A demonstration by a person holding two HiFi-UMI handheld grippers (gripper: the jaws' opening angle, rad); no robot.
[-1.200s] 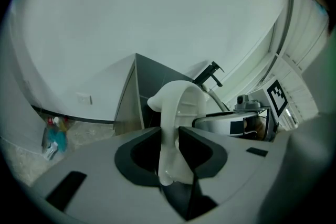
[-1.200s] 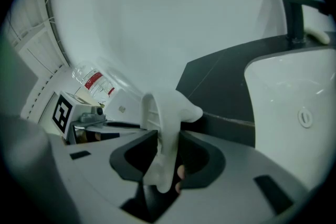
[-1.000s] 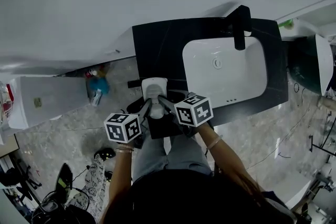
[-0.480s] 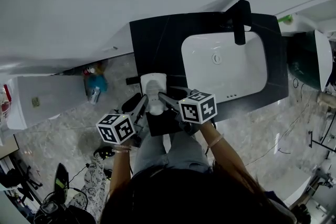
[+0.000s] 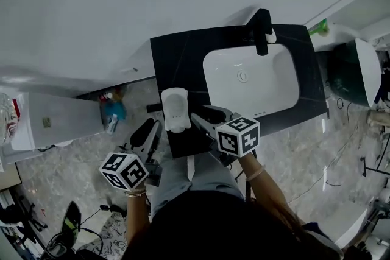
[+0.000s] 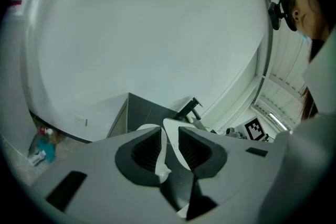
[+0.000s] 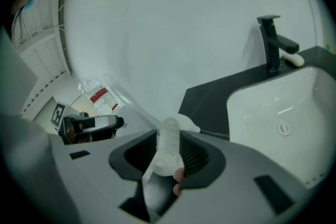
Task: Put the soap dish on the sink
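The white soap dish (image 5: 175,109) lies on the front left corner of the black countertop (image 5: 183,61), left of the white basin (image 5: 250,79). My left gripper (image 5: 152,131) is open and hangs clear of the dish, below and left of it; in the left gripper view the dish (image 6: 176,131) shows beyond the open jaws (image 6: 169,139). My right gripper (image 5: 206,115) sits at the dish's right edge. Its jaws have just been opening, and in the right gripper view the dish (image 7: 169,144) still stands edge-on between them (image 7: 169,152).
A black faucet (image 5: 263,30) stands behind the basin. A white fixture (image 5: 49,119) and blue bottles (image 5: 113,103) sit on the marble floor to the left. A dark green bin (image 5: 353,73) stands right of the counter. A white wall rises behind.
Both grippers have drawn back from the dish towards the person. The left one has let go and swung down-left, clear of it. The right jaws have spread. The dish stays on the counter corner.
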